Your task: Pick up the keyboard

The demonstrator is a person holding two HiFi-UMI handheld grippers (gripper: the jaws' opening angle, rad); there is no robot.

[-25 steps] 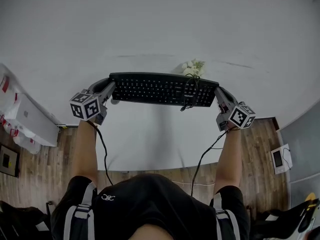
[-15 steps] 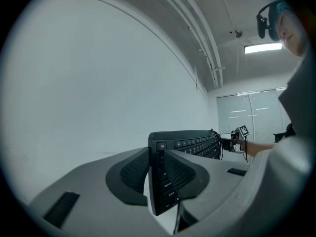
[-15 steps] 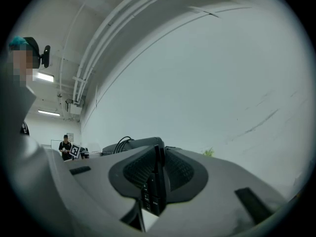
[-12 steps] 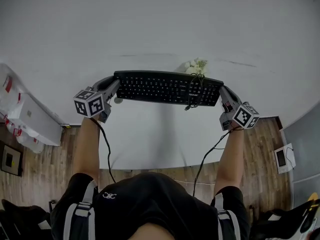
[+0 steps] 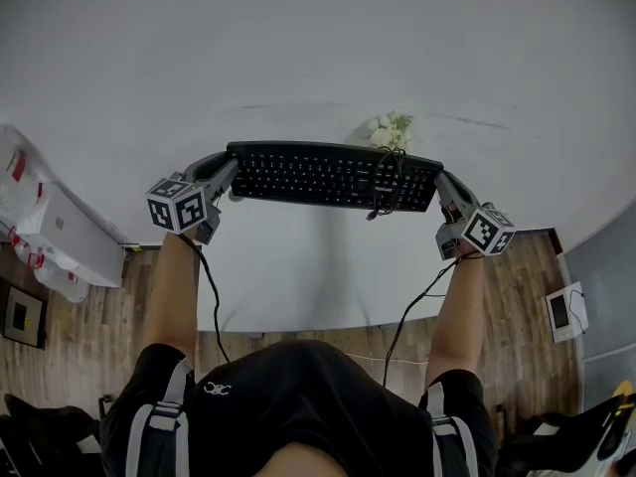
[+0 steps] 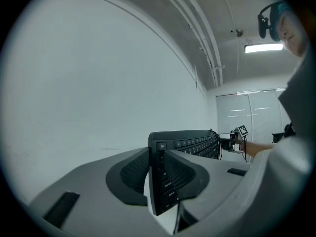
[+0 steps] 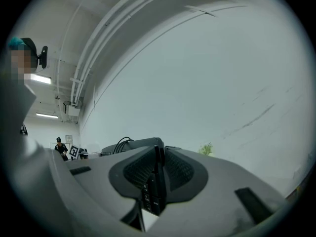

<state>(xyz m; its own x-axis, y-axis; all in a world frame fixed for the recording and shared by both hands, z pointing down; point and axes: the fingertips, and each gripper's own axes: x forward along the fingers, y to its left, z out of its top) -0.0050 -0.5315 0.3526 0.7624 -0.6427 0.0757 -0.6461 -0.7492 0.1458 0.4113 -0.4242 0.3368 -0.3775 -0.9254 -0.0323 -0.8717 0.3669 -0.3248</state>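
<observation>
A black keyboard (image 5: 328, 175) hangs level above the white table (image 5: 298, 58), held at both ends. Its coiled black cable (image 5: 386, 182) lies over the right part of the keys. My left gripper (image 5: 221, 175) is shut on the keyboard's left end; in the left gripper view that end (image 6: 163, 177) stands edge-on between the two pads. My right gripper (image 5: 440, 185) is shut on the right end, and the right gripper view shows that end (image 7: 154, 181) pinched between the pads. Both grippers point level, towards each other.
A small white-and-green flower sprig (image 5: 388, 130) lies on the table just behind the keyboard's right half. A plastic-wrapped box (image 5: 50, 232) sits at the left by the table edge. Wooden floor (image 5: 507, 296) and a small device (image 5: 562, 312) show at the right.
Both grippers and the keyboard have shifted slightly to the right and a little farther from me since the oldest frame. The grip at both ends is unchanged.
</observation>
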